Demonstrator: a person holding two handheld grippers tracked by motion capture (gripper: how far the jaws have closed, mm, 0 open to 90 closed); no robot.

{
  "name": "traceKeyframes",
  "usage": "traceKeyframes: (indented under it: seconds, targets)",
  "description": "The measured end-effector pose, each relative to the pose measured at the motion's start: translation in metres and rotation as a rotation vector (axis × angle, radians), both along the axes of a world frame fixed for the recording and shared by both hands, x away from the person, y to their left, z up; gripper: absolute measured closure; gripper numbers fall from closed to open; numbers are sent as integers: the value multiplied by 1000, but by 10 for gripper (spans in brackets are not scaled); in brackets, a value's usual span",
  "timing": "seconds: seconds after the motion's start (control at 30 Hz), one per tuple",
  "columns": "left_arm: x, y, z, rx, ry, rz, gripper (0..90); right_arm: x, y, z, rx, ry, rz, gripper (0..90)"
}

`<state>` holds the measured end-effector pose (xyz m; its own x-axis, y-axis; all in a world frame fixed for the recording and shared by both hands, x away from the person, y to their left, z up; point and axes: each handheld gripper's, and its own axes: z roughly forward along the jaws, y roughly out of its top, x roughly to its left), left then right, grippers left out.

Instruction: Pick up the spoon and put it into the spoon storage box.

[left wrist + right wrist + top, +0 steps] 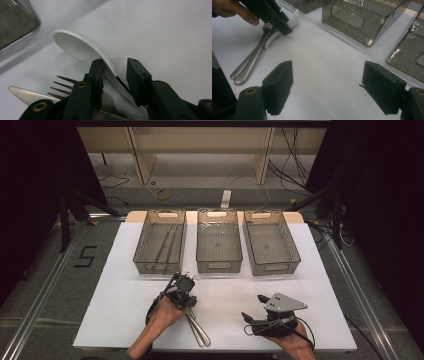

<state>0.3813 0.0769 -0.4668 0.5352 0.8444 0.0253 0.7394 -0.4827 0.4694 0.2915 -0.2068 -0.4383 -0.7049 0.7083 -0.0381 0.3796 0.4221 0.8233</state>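
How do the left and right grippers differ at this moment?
The left gripper has its jaws around a white spoon lying by metal cutlery; the right gripper holds nothing, jaws wide apart over bare white tabletop. The left sits nearer the bins. Each is held in one hand.

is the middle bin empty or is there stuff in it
Empty: in the high view the middle bin shows only its bare floor, unlike the left bin.

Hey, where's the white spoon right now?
The white spoon lies on the table's near left side, between the left gripper's open jaws, beside the fork and knife, just before the left bin.
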Motion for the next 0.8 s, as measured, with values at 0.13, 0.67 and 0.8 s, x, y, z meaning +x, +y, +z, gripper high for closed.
traceKeyframes:
  seconds: [0.13,0.67,0.8]
  targets:
    - [0,0,-1,-13,-10,8,672,0,1,0,0,1,-1,258]
    - [5,-7,2,-108,-57,9,832,2,2,0,-5,-2,4,258]
    - [7,-15,-1,-108,-39,-18,892,1,0,0,-5,-1,3,258]
